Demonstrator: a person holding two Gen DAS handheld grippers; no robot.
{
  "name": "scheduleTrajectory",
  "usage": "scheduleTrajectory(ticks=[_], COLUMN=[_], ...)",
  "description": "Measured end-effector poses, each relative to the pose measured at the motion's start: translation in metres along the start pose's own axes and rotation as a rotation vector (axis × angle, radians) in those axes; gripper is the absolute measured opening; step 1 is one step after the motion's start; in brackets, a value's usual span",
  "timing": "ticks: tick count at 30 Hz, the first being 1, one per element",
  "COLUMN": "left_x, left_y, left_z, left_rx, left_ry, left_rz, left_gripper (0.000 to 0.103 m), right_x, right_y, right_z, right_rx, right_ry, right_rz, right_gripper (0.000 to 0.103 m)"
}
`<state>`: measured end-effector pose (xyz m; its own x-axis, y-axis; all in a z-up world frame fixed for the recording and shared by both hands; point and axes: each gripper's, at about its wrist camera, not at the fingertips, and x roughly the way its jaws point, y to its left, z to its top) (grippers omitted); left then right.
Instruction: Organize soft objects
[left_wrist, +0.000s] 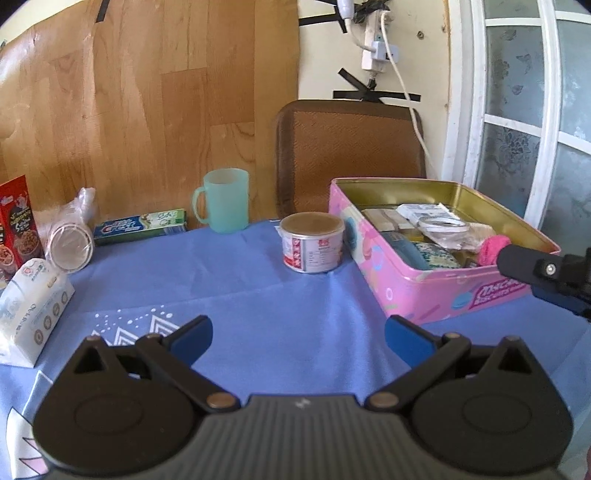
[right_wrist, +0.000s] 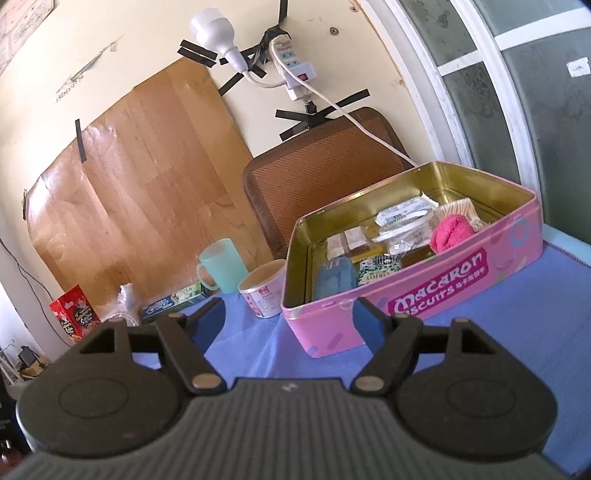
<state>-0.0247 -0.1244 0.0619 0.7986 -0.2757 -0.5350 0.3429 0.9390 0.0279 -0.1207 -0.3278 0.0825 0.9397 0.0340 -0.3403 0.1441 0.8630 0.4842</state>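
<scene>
From the left wrist view, the left gripper (left_wrist: 298, 338) is hovering low over the blue tablecloth (left_wrist: 258, 295) with its jaws spread wide and nothing between them. It's sitting out in the bare middle of the table, which I'm guessing is just a parked, ready spot while the other hand works. The pink tin (left_wrist: 436, 291) is sitting off to its right with the lid off, and it's already holding a bunch of packets plus a pink fuzzy ball (left_wrist: 491, 249) tucked against the near wall (looks like yarn or a pom-pom, hard to say). The right gripper (left_wrist: 535, 267) is poking in from the edge, its tip right beside that ball. A small can (left_wrist: 312, 245) is standing just left of the tin, with a green mug (left_wrist: 221, 199) and a toothpaste box (left_wrist: 140, 225) further back.

From the right wrist view, the right gripper (right_wrist: 291, 321) is also spread open and carrying nothing. It's hanging just in front of the tin's near wall, tilted, so the tin (right_wrist: 424, 295) is filling the view ahead. The pink ball (right_wrist: 452, 232) is lying inside, ahead and off to the right of the fingers, apart from them. The open top makes sense, I'd say, since soft stuff is getting dropped in there.
</scene>
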Motion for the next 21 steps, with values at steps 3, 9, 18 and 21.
scheduleTrajectory(ticks=[3,9,18,21], left_x=[0.002,0.007,0.015,0.017], left_y=[0.002,0.004,0.009,0.009], left_z=[-0.002,-0.002,0.0,-0.002], left_rx=[-0.005,0.023,-0.018,-0.018], left_ry=[0.0,-0.008,0.068,0.081], left_rz=[0.021,0.072,0.019,0.022], left_gripper=[0.103,0.103,0.103,0.103], right_x=[0.002,0.004,0.005,0.007], right_y=[0.002,0.007,0.006,0.007], right_z=[-0.003,-0.005,-0.006,-0.007], right_rx=[-0.013,-0.037,-0.056,-0.049], right_ry=[-0.008,-0.032,-0.061,-0.054], right_rz=[-0.017,-0.036,-0.07,-0.07], right_gripper=[0.078,0.081,0.085,0.085])
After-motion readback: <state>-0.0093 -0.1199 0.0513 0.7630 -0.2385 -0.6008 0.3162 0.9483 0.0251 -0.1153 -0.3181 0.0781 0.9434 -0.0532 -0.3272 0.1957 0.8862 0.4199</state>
